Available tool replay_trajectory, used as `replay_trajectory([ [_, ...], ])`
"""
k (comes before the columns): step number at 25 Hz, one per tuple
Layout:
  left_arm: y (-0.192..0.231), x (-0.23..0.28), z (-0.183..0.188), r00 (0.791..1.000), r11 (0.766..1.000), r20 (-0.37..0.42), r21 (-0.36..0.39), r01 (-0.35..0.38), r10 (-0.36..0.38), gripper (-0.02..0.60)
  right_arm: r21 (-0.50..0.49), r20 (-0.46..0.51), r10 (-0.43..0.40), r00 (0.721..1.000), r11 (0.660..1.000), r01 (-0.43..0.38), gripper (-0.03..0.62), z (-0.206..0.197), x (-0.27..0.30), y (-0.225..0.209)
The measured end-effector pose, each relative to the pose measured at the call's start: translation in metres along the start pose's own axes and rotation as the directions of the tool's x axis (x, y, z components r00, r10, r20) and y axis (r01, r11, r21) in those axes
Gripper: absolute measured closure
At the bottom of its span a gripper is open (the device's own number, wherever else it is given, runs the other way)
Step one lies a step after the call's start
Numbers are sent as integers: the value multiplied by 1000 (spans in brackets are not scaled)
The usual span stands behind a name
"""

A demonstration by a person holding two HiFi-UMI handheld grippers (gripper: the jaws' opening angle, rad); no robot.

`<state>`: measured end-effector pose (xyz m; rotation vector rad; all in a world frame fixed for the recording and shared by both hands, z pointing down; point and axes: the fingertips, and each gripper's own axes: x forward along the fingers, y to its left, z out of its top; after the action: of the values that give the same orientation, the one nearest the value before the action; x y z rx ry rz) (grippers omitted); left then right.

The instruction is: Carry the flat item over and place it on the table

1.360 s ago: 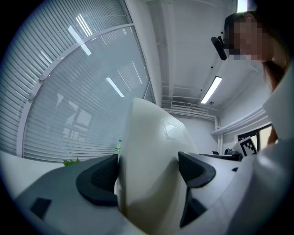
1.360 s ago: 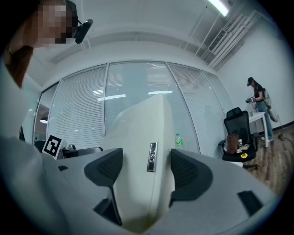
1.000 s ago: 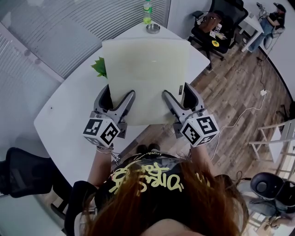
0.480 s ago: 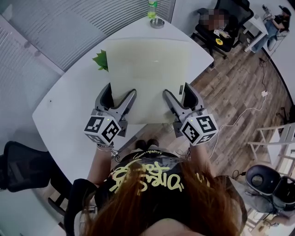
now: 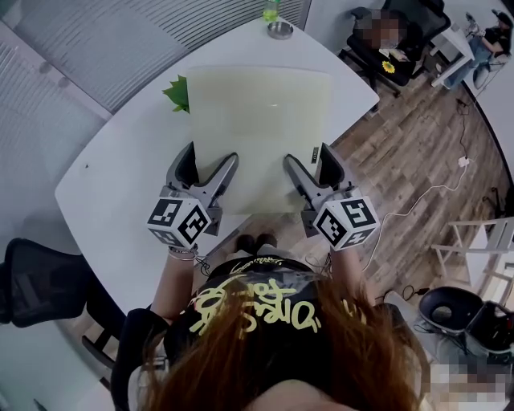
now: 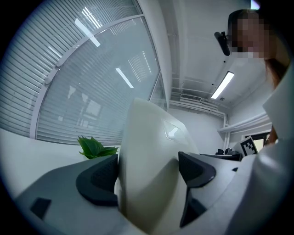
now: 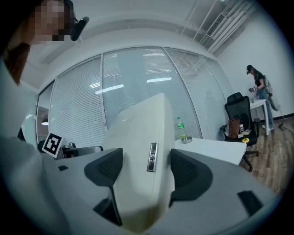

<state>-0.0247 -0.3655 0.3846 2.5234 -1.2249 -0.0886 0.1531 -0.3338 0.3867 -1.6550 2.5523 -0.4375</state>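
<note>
A flat cream-white panel (image 5: 259, 128) is held level over the near part of the white table (image 5: 120, 185). My left gripper (image 5: 207, 164) is shut on the panel's near left edge, and my right gripper (image 5: 309, 160) is shut on its near right edge. In the left gripper view the panel (image 6: 149, 170) fills the gap between the dark pads (image 6: 98, 179). The right gripper view shows the panel (image 7: 142, 174) with a small metal tag (image 7: 151, 157) between the pads (image 7: 190, 174).
A green leafy plant (image 5: 178, 93) sticks out from under the panel's far left corner. A green bottle (image 5: 271, 10) and a small metal dish (image 5: 280, 30) stand at the table's far edge. Office chairs (image 5: 385, 48) and wooden floor (image 5: 409, 160) lie to the right.
The panel and both grippers have moved further over the table. The table's edge now lies closer under the grippers, and both grips are unchanged.
</note>
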Motion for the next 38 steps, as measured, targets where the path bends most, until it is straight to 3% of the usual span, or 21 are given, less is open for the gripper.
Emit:
replay_trajectory([
  [38,35,-20,-68,986,986,-117,-104,-129,117,175,62,-182,43,982,998,-32,261,-73,19,0],
])
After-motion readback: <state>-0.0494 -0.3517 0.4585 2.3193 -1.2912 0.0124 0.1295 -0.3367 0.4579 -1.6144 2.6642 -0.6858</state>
